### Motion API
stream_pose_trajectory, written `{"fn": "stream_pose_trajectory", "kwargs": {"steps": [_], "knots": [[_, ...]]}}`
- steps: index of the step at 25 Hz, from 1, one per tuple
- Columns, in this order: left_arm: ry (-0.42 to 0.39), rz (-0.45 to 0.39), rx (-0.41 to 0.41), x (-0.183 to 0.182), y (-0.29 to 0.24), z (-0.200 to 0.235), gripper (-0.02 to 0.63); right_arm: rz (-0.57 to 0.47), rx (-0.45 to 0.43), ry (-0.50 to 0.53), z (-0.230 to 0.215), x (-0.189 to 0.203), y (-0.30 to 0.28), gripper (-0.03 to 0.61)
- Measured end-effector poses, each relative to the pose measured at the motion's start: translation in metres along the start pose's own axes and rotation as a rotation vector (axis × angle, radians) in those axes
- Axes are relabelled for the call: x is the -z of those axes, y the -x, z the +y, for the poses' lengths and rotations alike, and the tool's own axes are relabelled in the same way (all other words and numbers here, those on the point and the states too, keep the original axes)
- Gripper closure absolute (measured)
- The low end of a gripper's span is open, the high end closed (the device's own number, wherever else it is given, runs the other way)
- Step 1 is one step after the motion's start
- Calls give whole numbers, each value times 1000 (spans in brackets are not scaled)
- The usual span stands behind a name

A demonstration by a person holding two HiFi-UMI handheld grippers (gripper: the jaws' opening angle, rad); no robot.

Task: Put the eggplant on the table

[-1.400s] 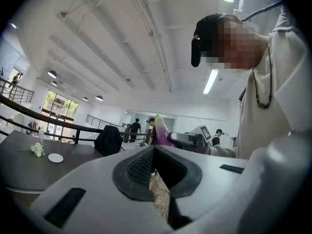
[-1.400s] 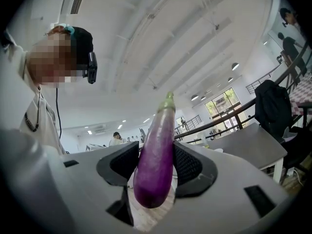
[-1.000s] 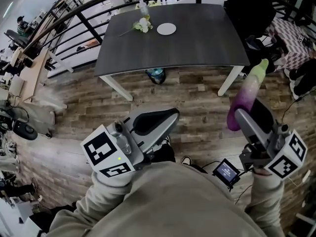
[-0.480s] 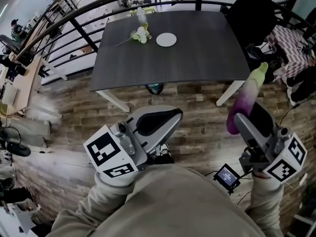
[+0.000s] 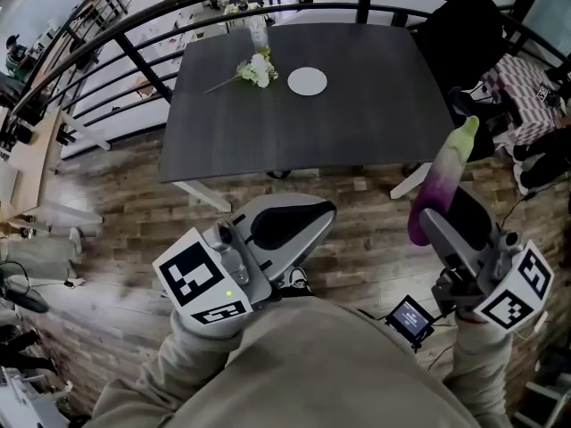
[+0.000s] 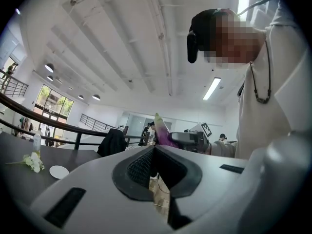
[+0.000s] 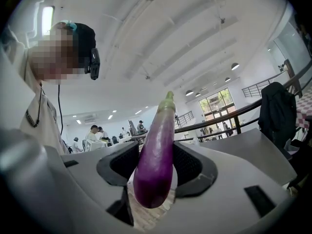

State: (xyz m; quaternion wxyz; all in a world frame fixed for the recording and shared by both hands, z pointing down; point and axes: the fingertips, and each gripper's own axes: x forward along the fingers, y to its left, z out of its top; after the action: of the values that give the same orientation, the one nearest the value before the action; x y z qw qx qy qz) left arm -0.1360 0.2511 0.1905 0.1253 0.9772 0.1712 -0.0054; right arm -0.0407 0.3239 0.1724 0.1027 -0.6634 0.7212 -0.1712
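Note:
A long purple eggplant (image 5: 442,181) with a pale green tip stands nearly upright in my right gripper (image 5: 448,219), which is shut on its lower half. In the right gripper view both dark pads press on the eggplant (image 7: 156,155) from the sides. My left gripper (image 5: 299,224) is held at the lower middle, shut with nothing in it; in the left gripper view its pads (image 6: 141,167) meet at the tip. The dark grey table (image 5: 357,123) lies ahead of both grippers, across a strip of wooden floor. The eggplant is short of the table's near edge, toward its right corner.
On the table's far side are a white plate (image 5: 307,82), a small bunch of flowers (image 5: 254,69) and a clear bottle (image 5: 259,32). A chair with a black jacket (image 5: 468,25) stands at the table's right. A black railing (image 5: 134,47) runs behind it. A small screen (image 5: 410,317) lies on the floor.
Both grippers have moved toward the table, whose near edge now sits lower and closer in the head view. The eggplant stays gripped and upright.

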Motion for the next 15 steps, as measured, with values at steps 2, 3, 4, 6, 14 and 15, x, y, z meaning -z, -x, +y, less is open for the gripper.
{"fn": "stream_pose_trajectory", "kwargs": {"steps": [2, 3, 4, 6, 14, 15], "knots": [[0, 0, 10, 1, 8, 13, 609, 7, 9, 2, 1, 2, -17, 351], [2, -2, 12, 2, 13, 20, 609, 7, 13, 1, 2, 2, -24, 351], [4, -3, 13, 2, 17, 26, 609, 7, 14, 0, 3, 2, -32, 351], [12, -7, 9, 0, 26, 37, 609, 15, 9, -3, 7, 2, -46, 351], [39, -33, -18, -7, 45, 65, 609, 46, -30, 22, 8, -9, -98, 351], [39, -34, -24, -6, 45, 70, 609, 48, -38, 23, 4, -8, -105, 351]]}}
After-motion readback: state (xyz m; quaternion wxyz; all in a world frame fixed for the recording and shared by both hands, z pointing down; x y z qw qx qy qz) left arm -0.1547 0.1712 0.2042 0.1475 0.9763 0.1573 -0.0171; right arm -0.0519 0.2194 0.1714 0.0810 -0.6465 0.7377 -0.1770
